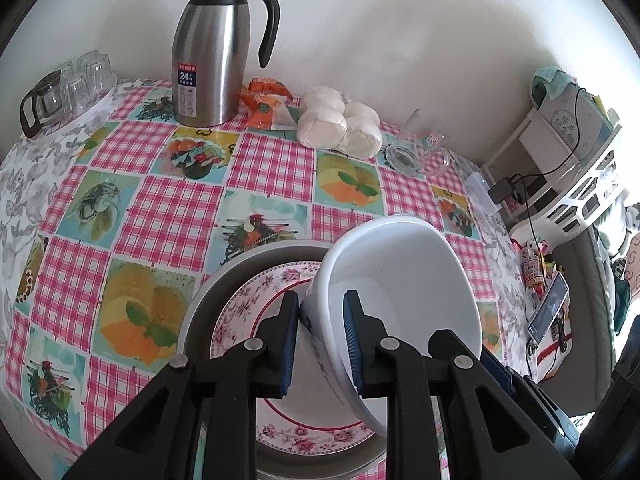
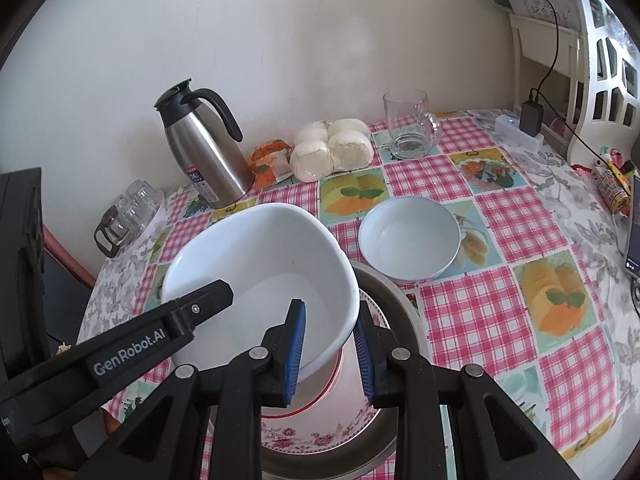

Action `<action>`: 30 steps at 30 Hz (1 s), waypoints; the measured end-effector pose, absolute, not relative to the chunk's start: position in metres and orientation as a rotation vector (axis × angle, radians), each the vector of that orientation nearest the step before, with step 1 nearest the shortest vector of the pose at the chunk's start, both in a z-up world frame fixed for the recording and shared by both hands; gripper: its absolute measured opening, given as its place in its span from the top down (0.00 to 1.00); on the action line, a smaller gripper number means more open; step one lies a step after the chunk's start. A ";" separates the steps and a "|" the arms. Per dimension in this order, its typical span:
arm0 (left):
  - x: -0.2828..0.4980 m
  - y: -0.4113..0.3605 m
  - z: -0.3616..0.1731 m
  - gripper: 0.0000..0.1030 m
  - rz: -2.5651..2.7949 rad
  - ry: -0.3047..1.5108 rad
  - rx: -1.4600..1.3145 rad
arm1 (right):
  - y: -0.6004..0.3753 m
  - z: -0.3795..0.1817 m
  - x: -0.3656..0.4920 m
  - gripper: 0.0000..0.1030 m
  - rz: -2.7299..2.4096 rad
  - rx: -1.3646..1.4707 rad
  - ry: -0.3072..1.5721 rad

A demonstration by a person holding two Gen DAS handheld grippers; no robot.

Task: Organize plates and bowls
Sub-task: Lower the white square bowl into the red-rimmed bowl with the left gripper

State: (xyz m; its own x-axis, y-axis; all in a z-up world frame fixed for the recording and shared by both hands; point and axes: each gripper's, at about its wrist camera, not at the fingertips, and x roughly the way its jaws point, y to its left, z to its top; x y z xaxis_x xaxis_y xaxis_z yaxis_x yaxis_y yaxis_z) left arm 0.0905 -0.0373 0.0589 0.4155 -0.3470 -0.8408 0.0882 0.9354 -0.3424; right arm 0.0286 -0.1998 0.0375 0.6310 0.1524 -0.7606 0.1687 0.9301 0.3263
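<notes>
While both claws pinch opposite rims of the large white bowl, left gripper and right gripper hold it tilted above the floral plate.

Place: lived-in home, dining corner against a plain white wall.
Tabletop: covered with pink gingham oilcloth with fruit-print squares.
Drinks: tall stainless-steel thermal jug with black handle; clear glass mug; upturned clear glasses on a tray.
Food: bag of round white steamed buns; orange snack packet.
Crockery: small white bowl; floral-rimmed porcelain plate.
Clutter: white openwork plastic shelf rack with black charger and cable.
</notes>
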 end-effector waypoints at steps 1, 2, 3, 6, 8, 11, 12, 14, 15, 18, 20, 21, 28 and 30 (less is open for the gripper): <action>0.090 -0.037 0.058 0.78 -0.276 1.119 -0.259 | -0.199 0.037 0.029 0.73 -0.010 0.388 0.896; 0.090 -0.038 0.056 0.78 -0.274 1.127 -0.257 | -0.199 0.036 0.029 0.73 -0.011 0.386 0.900; 0.089 -0.038 0.055 0.78 -0.271 1.132 -0.254 | -0.198 0.036 0.029 0.73 -0.011 0.385 0.903; 0.090 -0.037 0.052 0.78 -0.263 1.145 -0.250 | -0.196 0.034 0.030 0.73 -0.009 0.379 0.914; 0.091 -0.036 0.050 0.78 -0.260 1.153 -0.253 | -0.195 0.032 0.030 0.73 -0.010 0.373 0.922; 0.092 -0.035 0.048 0.78 -0.258 1.165 -0.259 | -0.193 0.029 0.030 0.73 -0.010 0.370 0.937; 0.092 -0.035 0.048 0.78 -0.257 1.168 -0.259 | -0.193 0.028 0.030 0.73 -0.011 0.371 0.941; 0.092 -0.035 0.047 0.78 -0.256 1.171 -0.259 | -0.193 0.027 0.031 0.73 -0.009 0.374 0.945; 0.091 -0.035 0.047 0.78 -0.256 1.171 -0.259 | -0.193 0.027 0.031 0.73 -0.010 0.373 0.946; 0.092 -0.035 0.045 0.77 -0.249 1.183 -0.252 | -0.191 0.025 0.031 0.73 -0.007 0.367 0.962; 0.092 -0.036 0.042 0.75 -0.241 1.200 -0.247 | -0.190 0.022 0.032 0.73 -0.003 0.368 0.978; 0.092 -0.035 0.040 0.75 -0.237 1.207 -0.244 | -0.189 0.020 0.033 0.73 -0.002 0.367 0.987; 0.093 -0.034 0.031 0.74 -0.225 1.244 -0.234 | -0.184 0.011 0.035 0.73 0.002 0.355 1.032; 0.092 -0.034 0.031 0.74 -0.221 1.242 -0.226 | -0.183 0.010 0.036 0.73 -0.002 0.348 1.039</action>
State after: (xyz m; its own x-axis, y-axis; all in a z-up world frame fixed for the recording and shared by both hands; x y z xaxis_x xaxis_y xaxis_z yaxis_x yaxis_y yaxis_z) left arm 0.0923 -0.0344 0.0313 0.3073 -0.2878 -0.9071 0.0433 0.9564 -0.2888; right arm 0.0357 -0.1829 0.0095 0.5118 0.1617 -0.8438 0.1655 0.9452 0.2815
